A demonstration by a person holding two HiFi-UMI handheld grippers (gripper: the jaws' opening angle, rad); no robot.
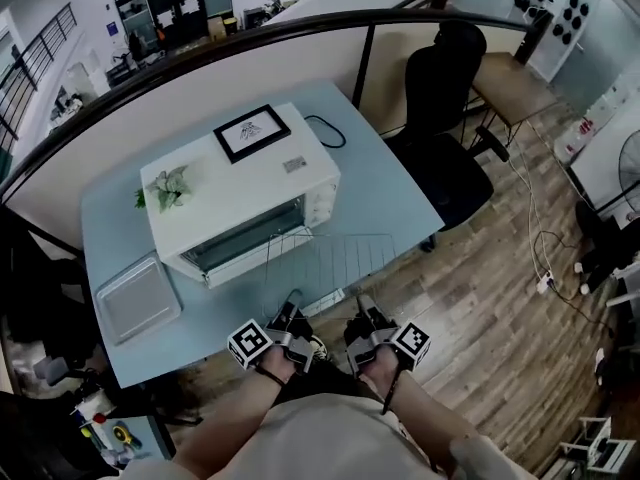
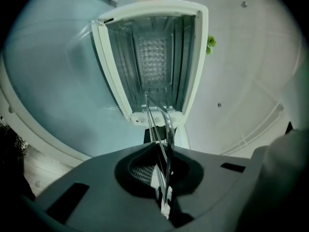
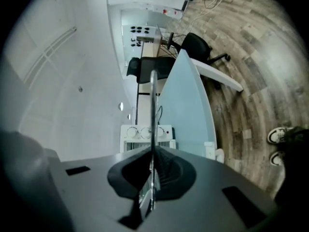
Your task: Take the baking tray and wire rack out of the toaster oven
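Holding 1 rack (image 1: 330, 258) level before oven (image 1: 240, 183) mouth; near edge clamped by 2 grippers, left gripper (image 1: 290, 320) and right gripper (image 1: 362, 318), both pinched tight on wire. 1 tray (image 1: 138, 298) on table (image 1: 390, 188), left of oven. Atop oven: 1 frame (image 1: 252, 133), 1 plant (image 1: 168, 188). 1 chair (image 1: 445, 118) beyond table.

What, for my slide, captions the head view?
Left gripper and right gripper hold a silver wire rack by the white toaster oven; grey baking tray alongside.

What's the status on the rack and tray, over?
Left gripper, right gripper shut on wire rack near edge. Rack drawn out, far edge at toaster oven mouth. Baking tray on table left of oven. Nothing in the way.
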